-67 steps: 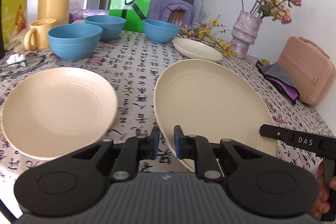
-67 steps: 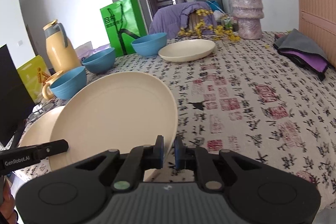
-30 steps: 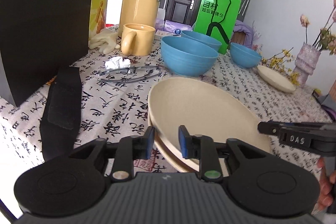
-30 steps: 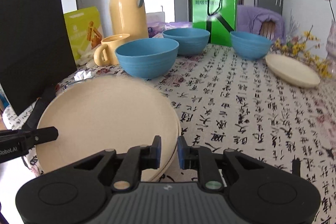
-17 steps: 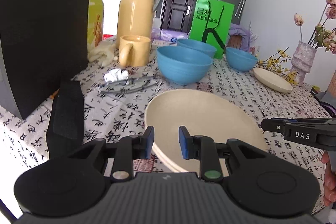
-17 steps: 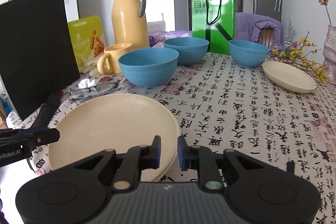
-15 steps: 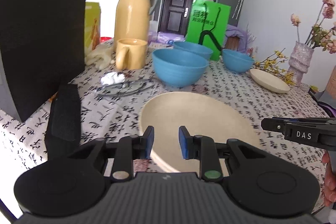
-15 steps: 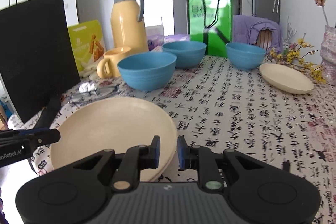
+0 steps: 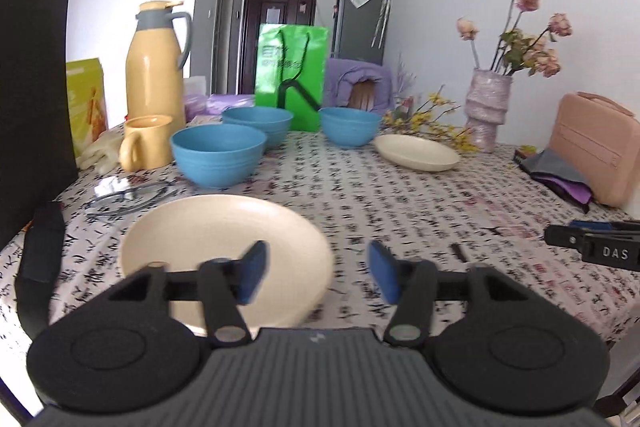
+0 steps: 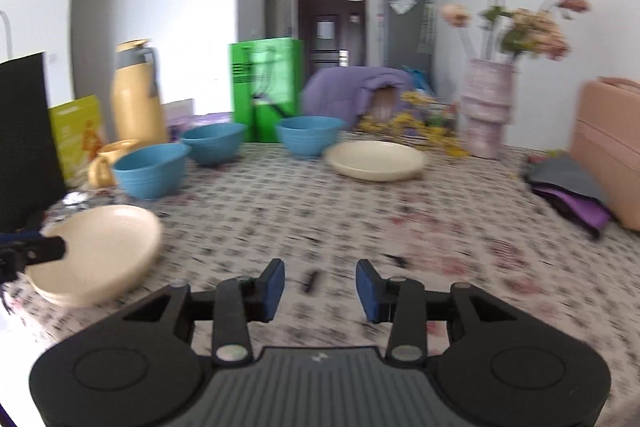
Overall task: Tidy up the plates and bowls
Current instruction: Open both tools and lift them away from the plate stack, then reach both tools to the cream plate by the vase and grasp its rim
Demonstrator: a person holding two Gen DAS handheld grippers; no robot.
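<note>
Two stacked cream round plates (image 10: 96,247) lie on the patterned counter (image 10: 320,211); left gripper (image 9: 316,273) and right gripper (image 10: 320,287) are opening, empty.

Two low wrist views facing across table (image 9: 400,195), sharing bowls (image 9: 218,155)
</note>
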